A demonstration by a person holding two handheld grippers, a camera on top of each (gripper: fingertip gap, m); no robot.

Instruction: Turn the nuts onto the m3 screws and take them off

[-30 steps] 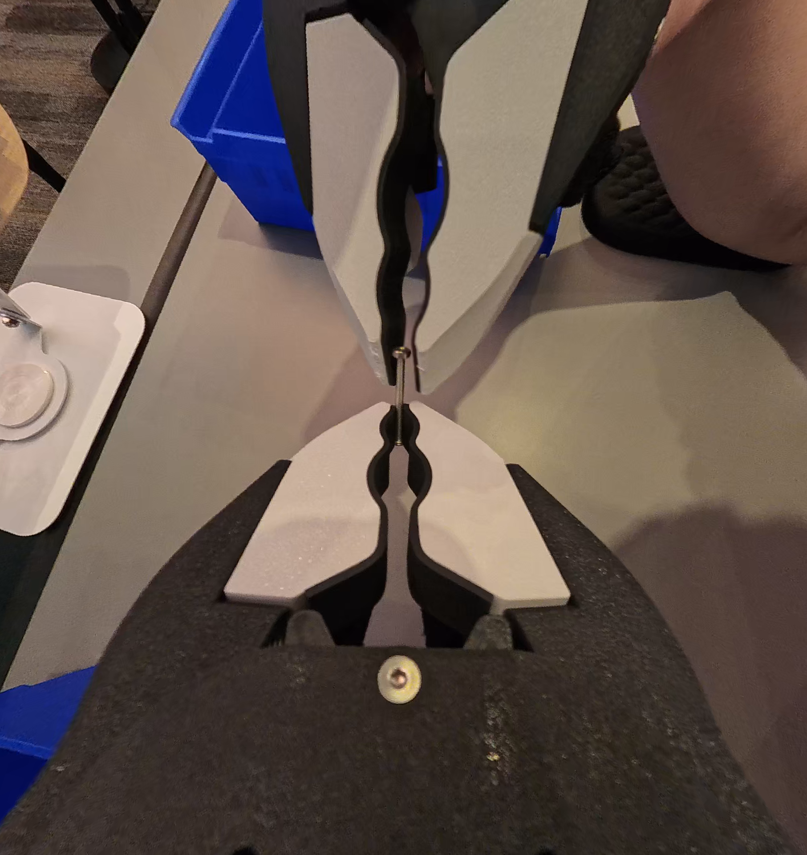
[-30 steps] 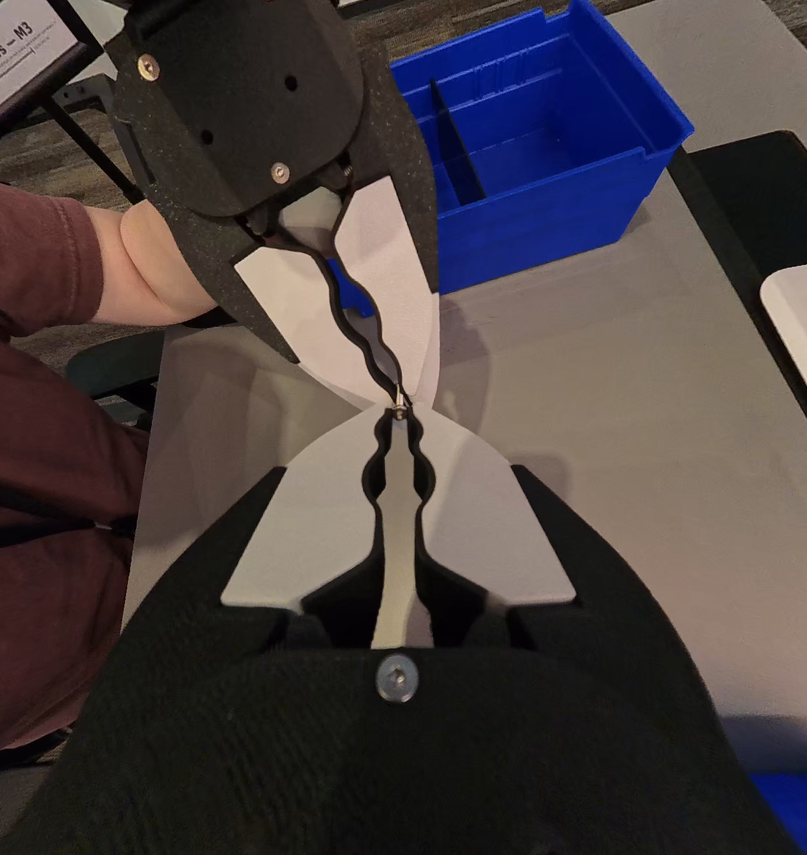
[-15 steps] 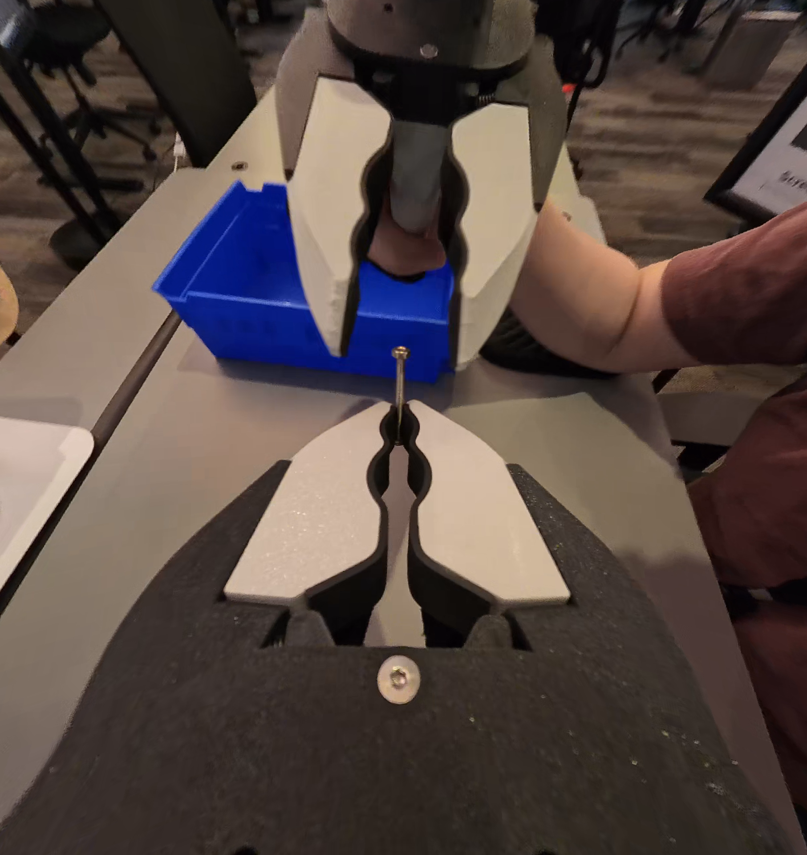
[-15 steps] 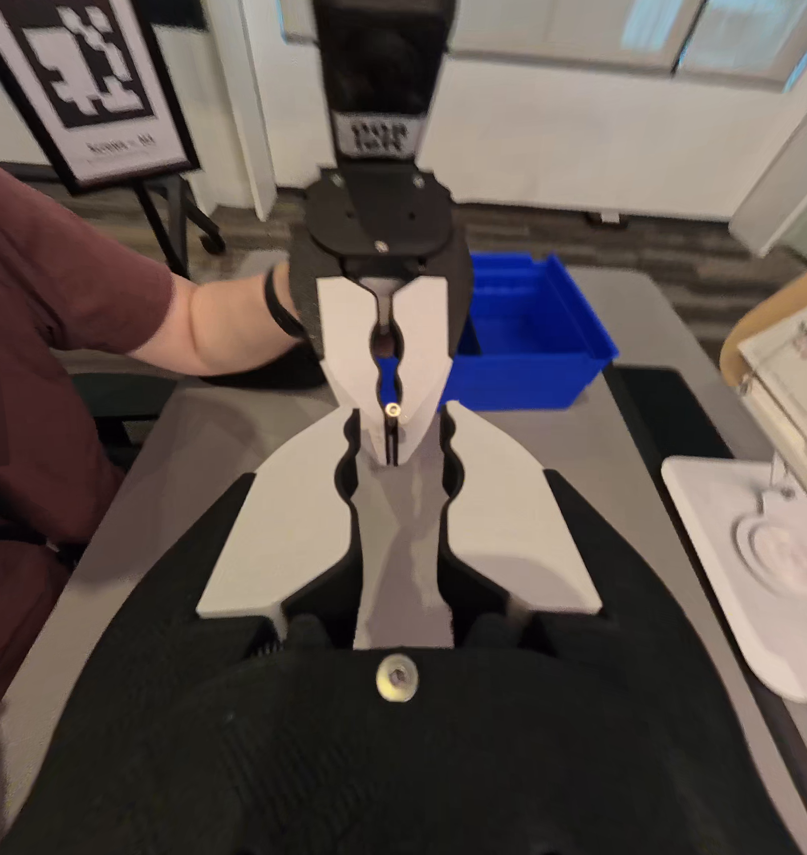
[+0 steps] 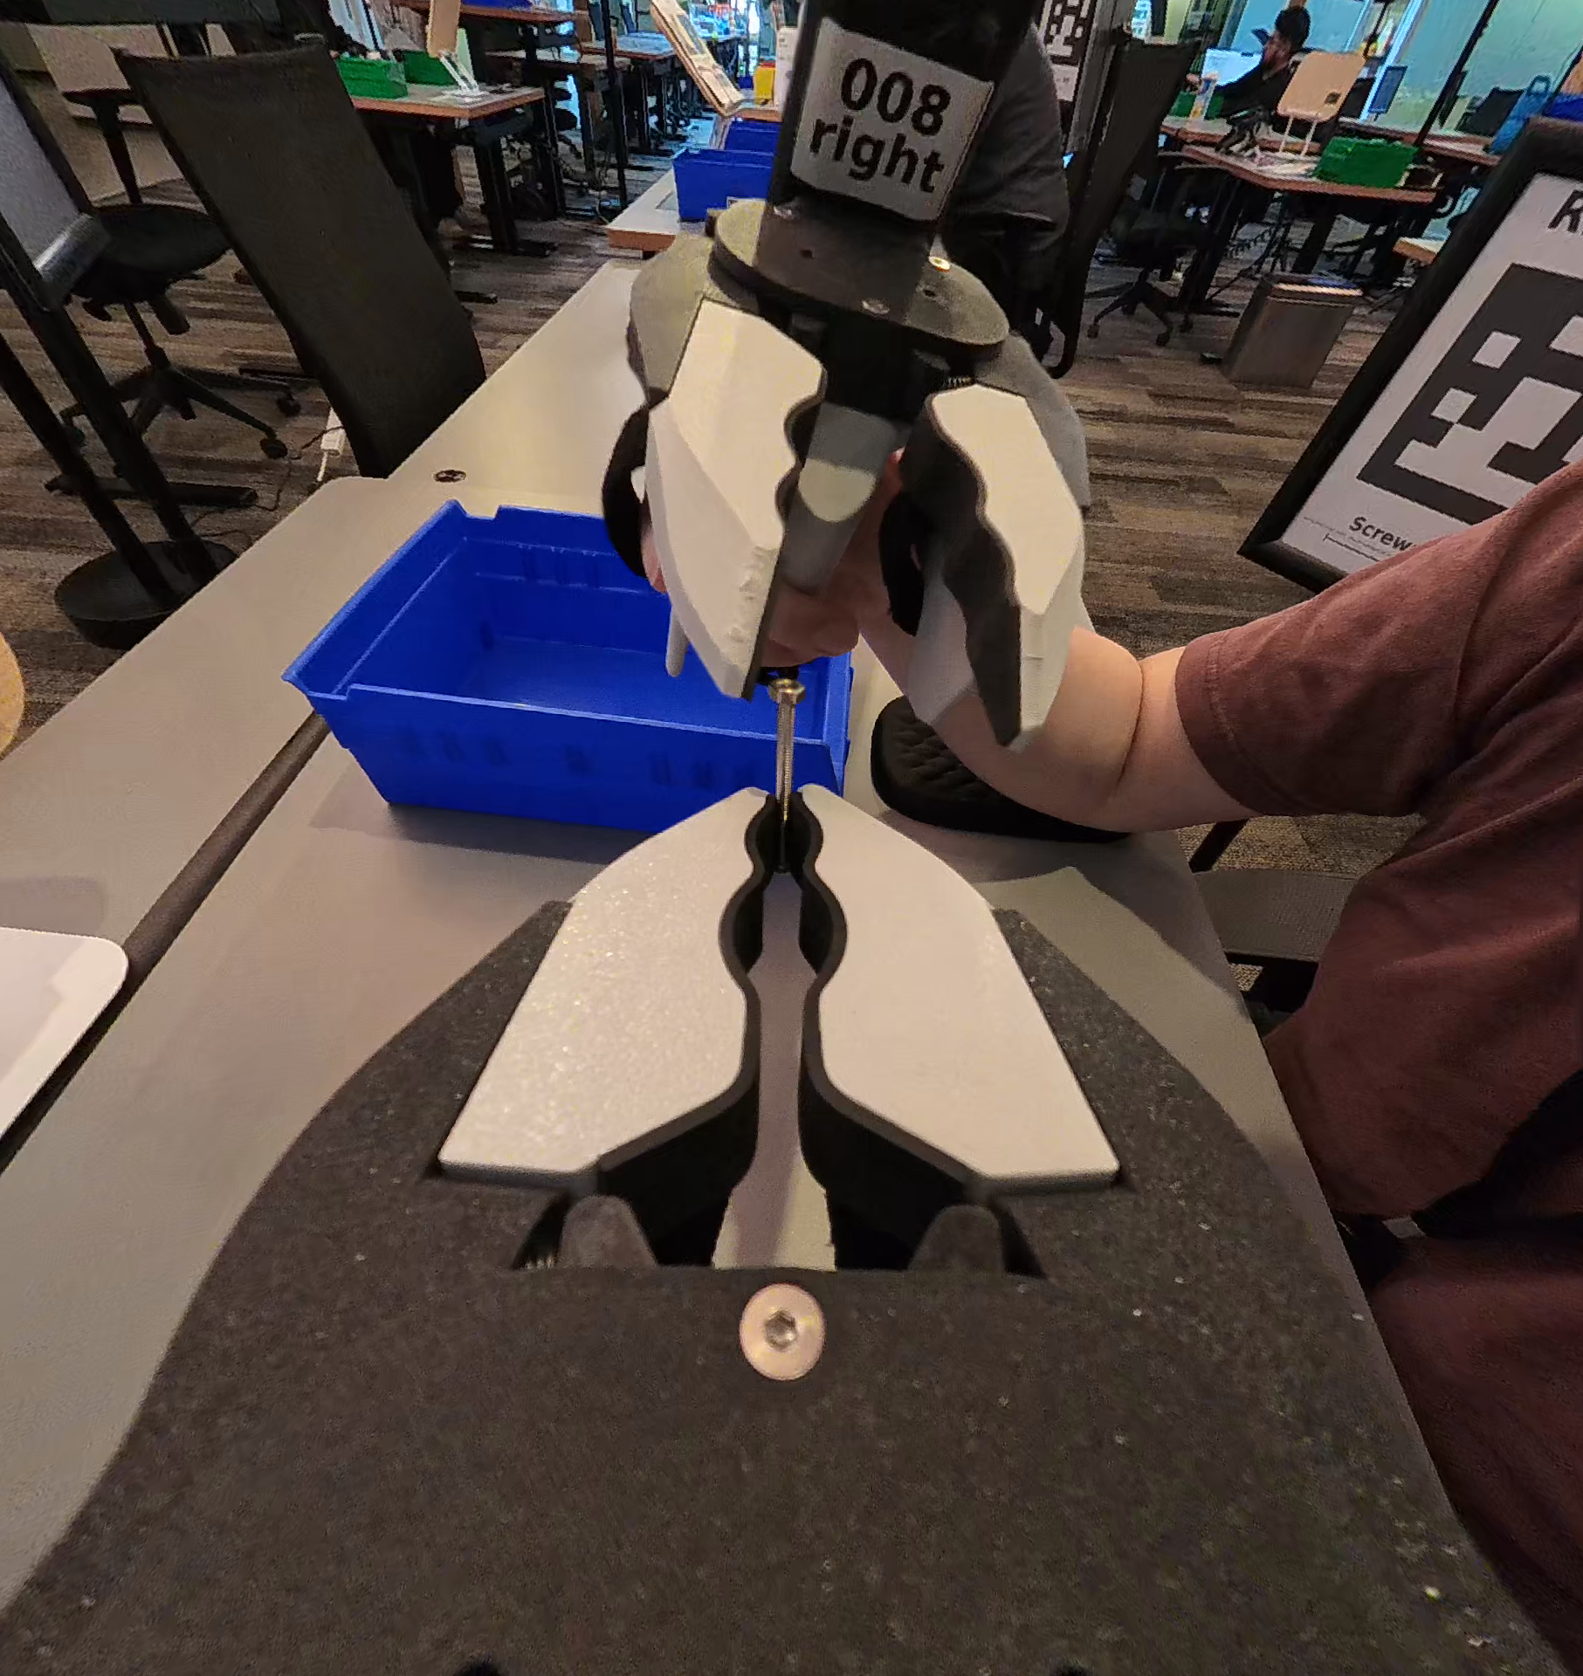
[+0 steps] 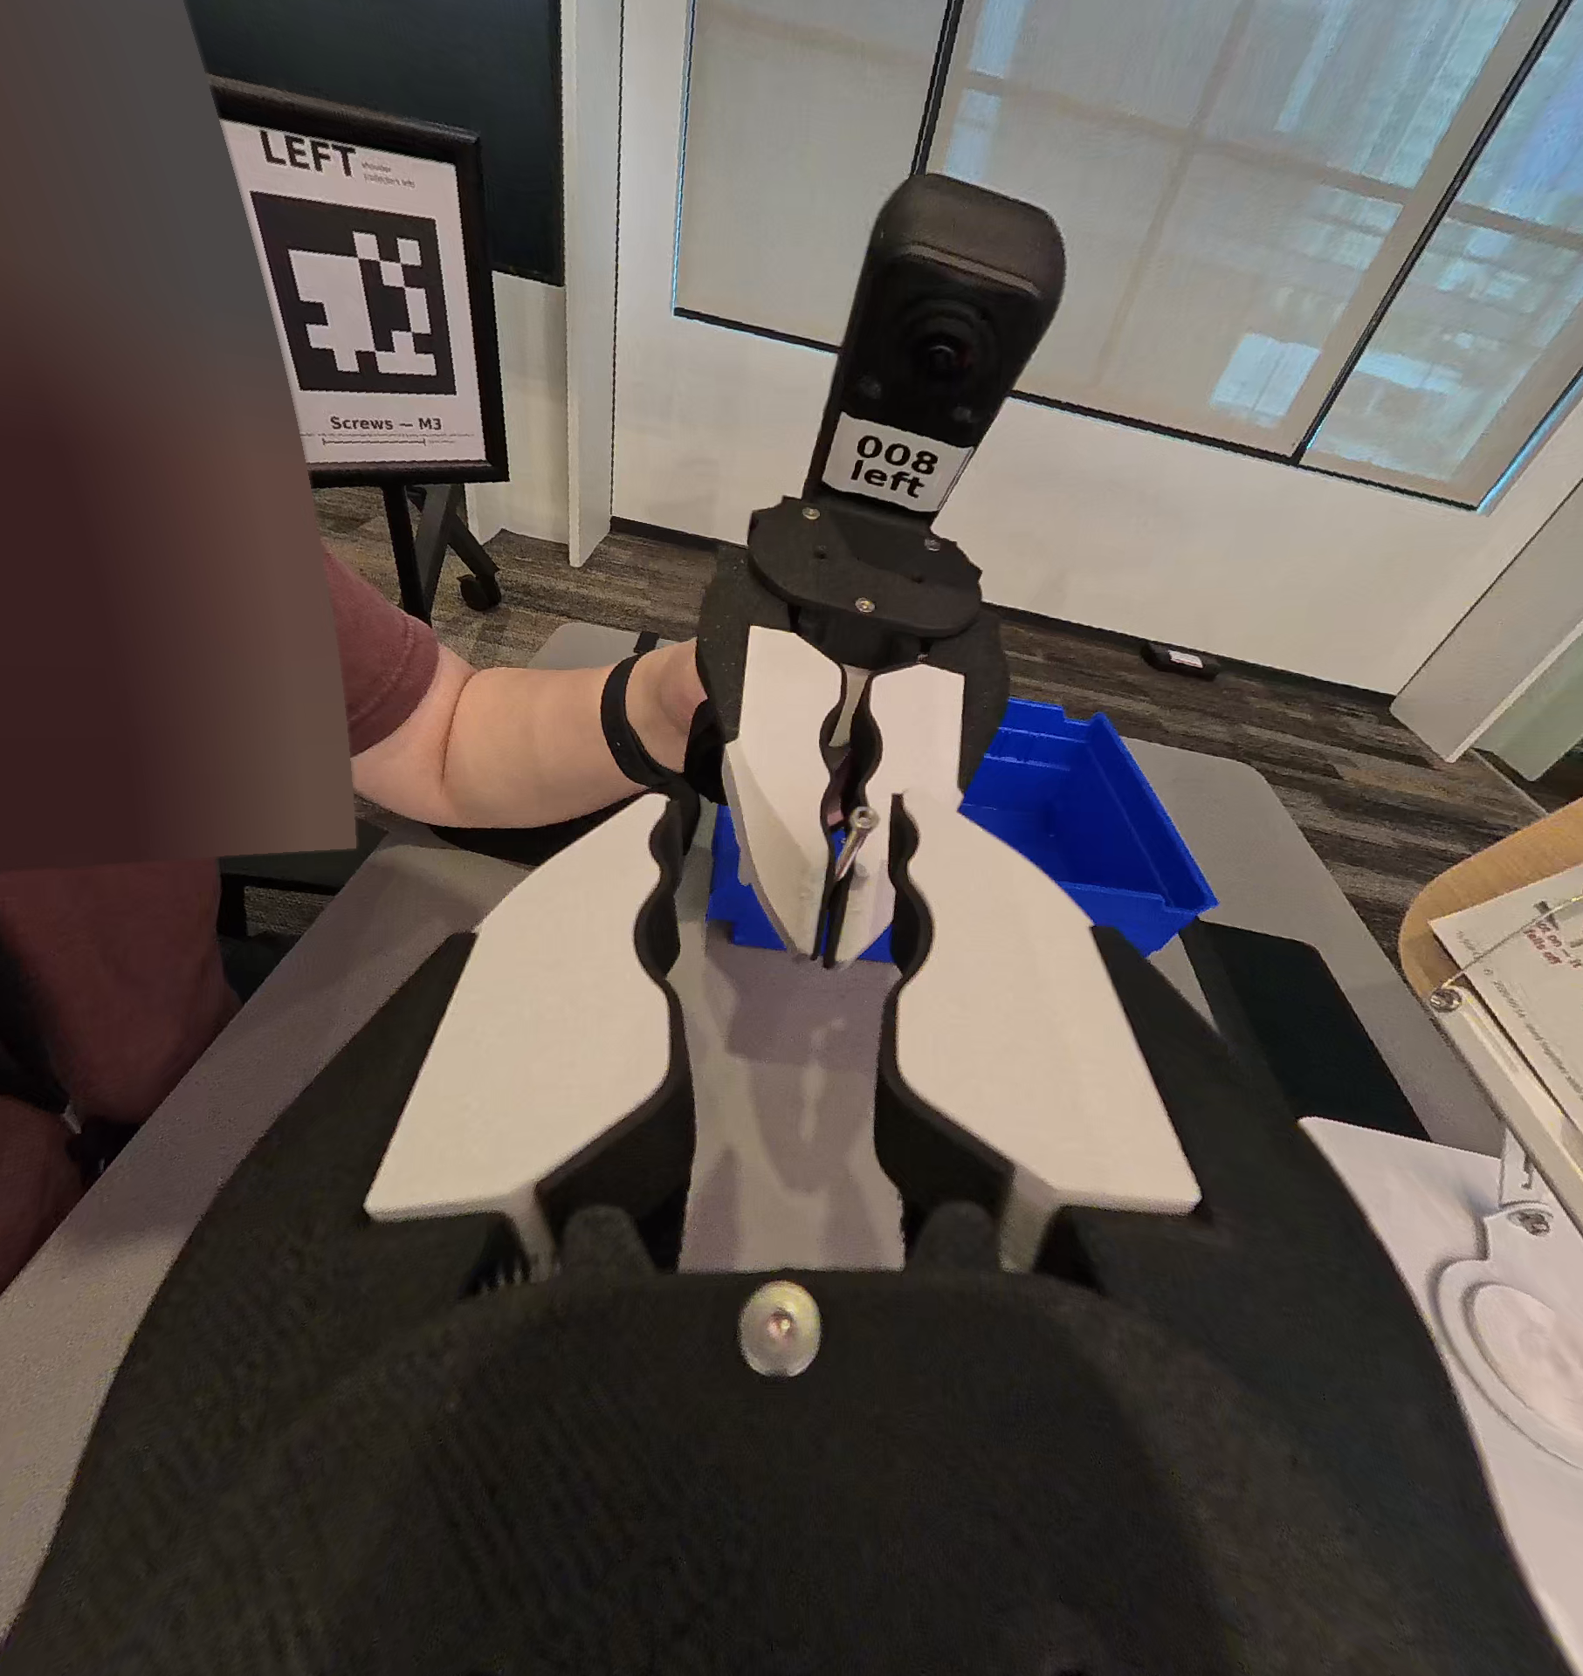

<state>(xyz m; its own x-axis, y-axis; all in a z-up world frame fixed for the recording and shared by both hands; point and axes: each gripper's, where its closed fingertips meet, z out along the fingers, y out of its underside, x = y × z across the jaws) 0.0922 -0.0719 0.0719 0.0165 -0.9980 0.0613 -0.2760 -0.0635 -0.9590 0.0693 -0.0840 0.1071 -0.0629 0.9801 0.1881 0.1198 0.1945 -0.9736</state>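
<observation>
My left gripper (image 5: 783, 798) is shut on the lower end of a thin silver m3 screw (image 5: 783, 744), which stands up out of its fingertips above the grey table (image 5: 316, 952). The screw's head is free at the top. My right gripper (image 6: 778, 805) is open, and its wide-apart fingers flank the screw (image 6: 855, 848) and the left gripper's tips (image 6: 824, 952) without pressing on them. In the left wrist view the right gripper (image 5: 874, 707) hangs over the screw head, one finger (image 5: 724, 544) close beside it. I see no nut clearly.
A blue bin (image 5: 497, 671) stands on the table just behind the grippers; it also shows in the right wrist view (image 6: 1087, 834). A white tray (image 6: 1450, 1270) lies at the table's side. A person's arm (image 5: 1177, 725) reaches in. Framed marker signs stand behind. The grippers are tip to tip, or close to it.
My right gripper was closed at the screw's head end a second ago; it has opened wide and let go. Both grippers have tilted up, so more of the room shows. The left keeps the screw.
</observation>
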